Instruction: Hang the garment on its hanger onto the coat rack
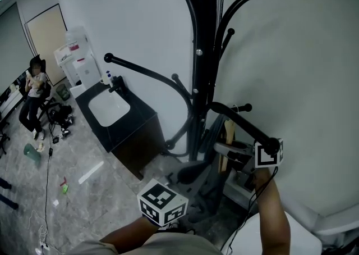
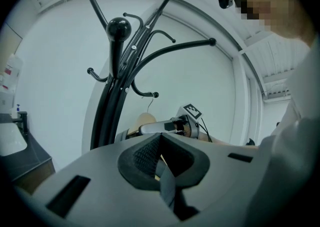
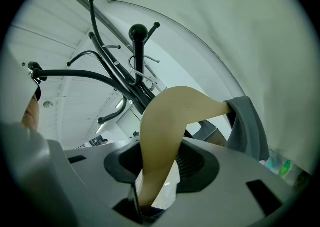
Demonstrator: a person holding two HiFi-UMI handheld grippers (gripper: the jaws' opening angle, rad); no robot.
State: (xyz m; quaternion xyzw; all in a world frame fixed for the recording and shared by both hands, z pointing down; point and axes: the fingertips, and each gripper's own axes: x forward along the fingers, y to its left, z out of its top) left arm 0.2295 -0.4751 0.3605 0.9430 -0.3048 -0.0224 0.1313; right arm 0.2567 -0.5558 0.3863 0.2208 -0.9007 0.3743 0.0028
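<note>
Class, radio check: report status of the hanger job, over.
Right hand-held gripper shut on wooden hanger. Left hand-held gripper pinching grey garment. Hanger beside coat rack, not yet hung. Low rack arm close to right gripper.

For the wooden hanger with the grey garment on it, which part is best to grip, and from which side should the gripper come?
Grip the hanger on its broad wooden arm, coming from below, as the right gripper does now. That arm looks thick and flat enough for the pads. The garment covers the far end, and the wire hook on top is left free for the coat rack.
</note>
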